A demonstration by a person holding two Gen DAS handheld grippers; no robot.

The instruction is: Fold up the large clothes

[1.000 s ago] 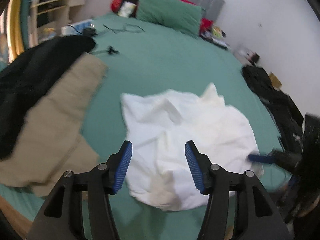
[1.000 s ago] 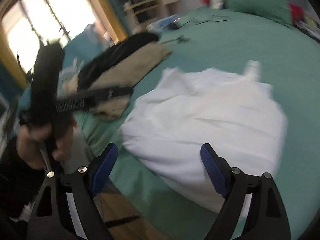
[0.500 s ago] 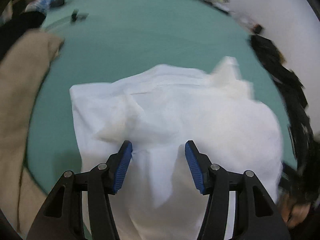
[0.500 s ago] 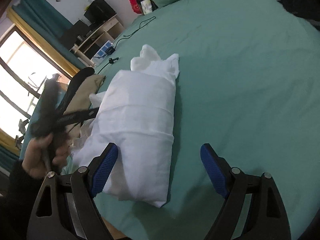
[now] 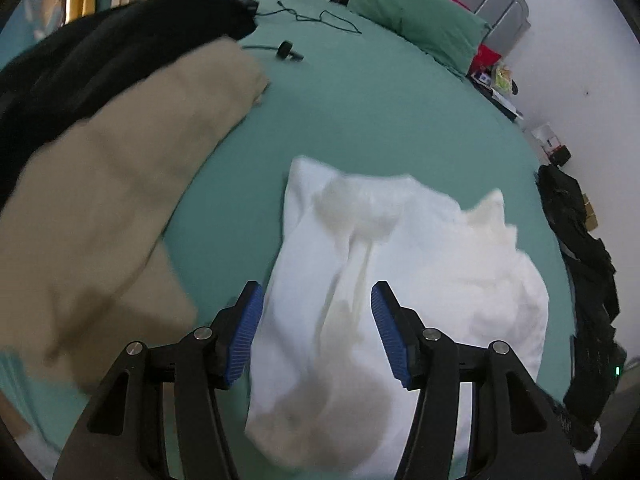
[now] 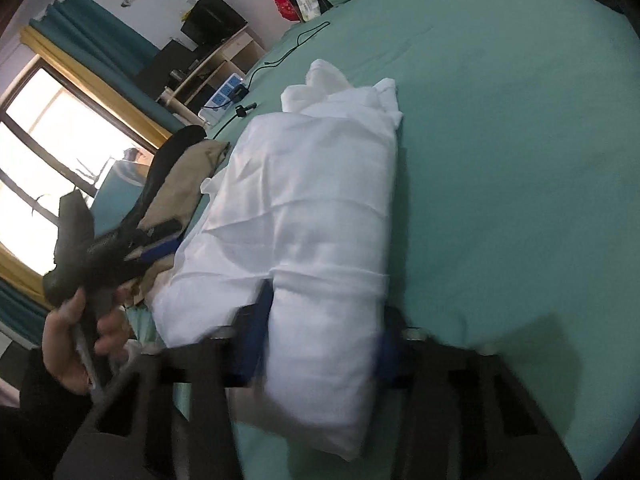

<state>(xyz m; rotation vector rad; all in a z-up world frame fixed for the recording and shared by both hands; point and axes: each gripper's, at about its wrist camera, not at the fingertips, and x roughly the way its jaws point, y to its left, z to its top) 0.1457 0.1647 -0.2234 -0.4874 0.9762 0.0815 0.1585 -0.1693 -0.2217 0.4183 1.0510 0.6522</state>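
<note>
A white garment (image 5: pixel 400 272) lies folded into a thick bundle on the green bed (image 5: pixel 360 112). My left gripper (image 5: pixel 316 332) is open above its near end, touching nothing. In the right wrist view the white bundle (image 6: pixel 320 208) runs away from me, and my right gripper (image 6: pixel 320 344) has its blue pads on either side of the bundle's near end, closing on it; the fingers are blurred. The left gripper (image 6: pixel 132 252) and the hand holding it show at the left of that view.
A tan garment (image 5: pixel 104 200) and a black garment (image 5: pixel 100 52) lie on the bed's left. More black clothing (image 5: pixel 580 240) lies at the right edge. A green pillow (image 5: pixel 416 20), cables (image 5: pixel 320 18) and a power strip (image 6: pixel 224 96) are at the far end.
The left gripper has pulled back and up from the white bundle. The right gripper has moved forward and narrowed around the bundle's near end.
</note>
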